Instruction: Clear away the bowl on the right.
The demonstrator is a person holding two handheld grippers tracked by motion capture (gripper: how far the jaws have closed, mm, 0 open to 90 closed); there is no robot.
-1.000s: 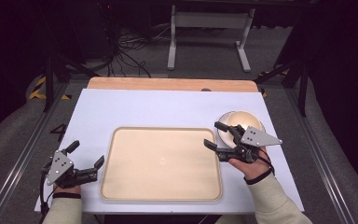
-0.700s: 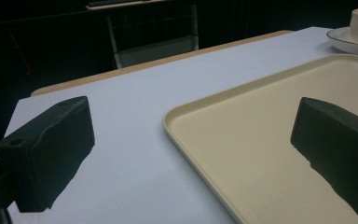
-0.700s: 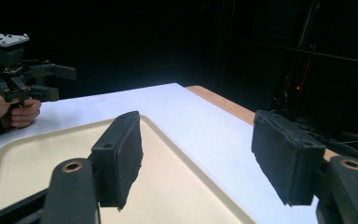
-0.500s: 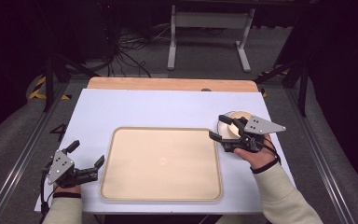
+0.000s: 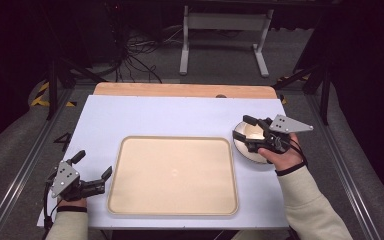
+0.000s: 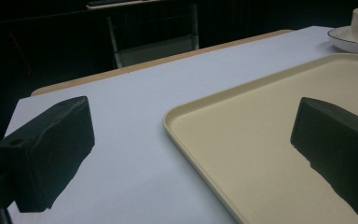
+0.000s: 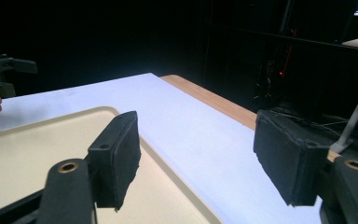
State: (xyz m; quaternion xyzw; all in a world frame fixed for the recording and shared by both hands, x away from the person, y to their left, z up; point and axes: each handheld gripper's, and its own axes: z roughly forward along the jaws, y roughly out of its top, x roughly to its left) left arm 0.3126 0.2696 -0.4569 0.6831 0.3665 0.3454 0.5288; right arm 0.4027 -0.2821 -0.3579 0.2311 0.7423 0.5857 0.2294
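A: Where is our bowl [image 5: 252,142]?

B: It sits on the white table [image 5: 180,117], just beside the right edge of the big tan tray [image 5: 172,175]. In the left gripper view we see it far off at the top right, and it looks like a cup or small bowl on a plate there. We cannot tell for sure.

A: Do we hold it?

B: No. Our right gripper [image 5: 247,132] hangs over the bowl with its jaws apart. They have just been closing a little, but nothing is between them. In the right gripper view we see only table and tray past the two black pads [image 7: 116,156].

A: And our left gripper [image 5: 92,170]?

B: It rests by the tray's left edge. Its jaws are wide apart too, with nothing in them.

A: How do we pick the bowl up?

B: We think it is hard and smooth, so it may slip. It may break if we drop it. It looks light enough for one gripper. We would pinch the rim, one pad inside and one outside, and lift slowly.
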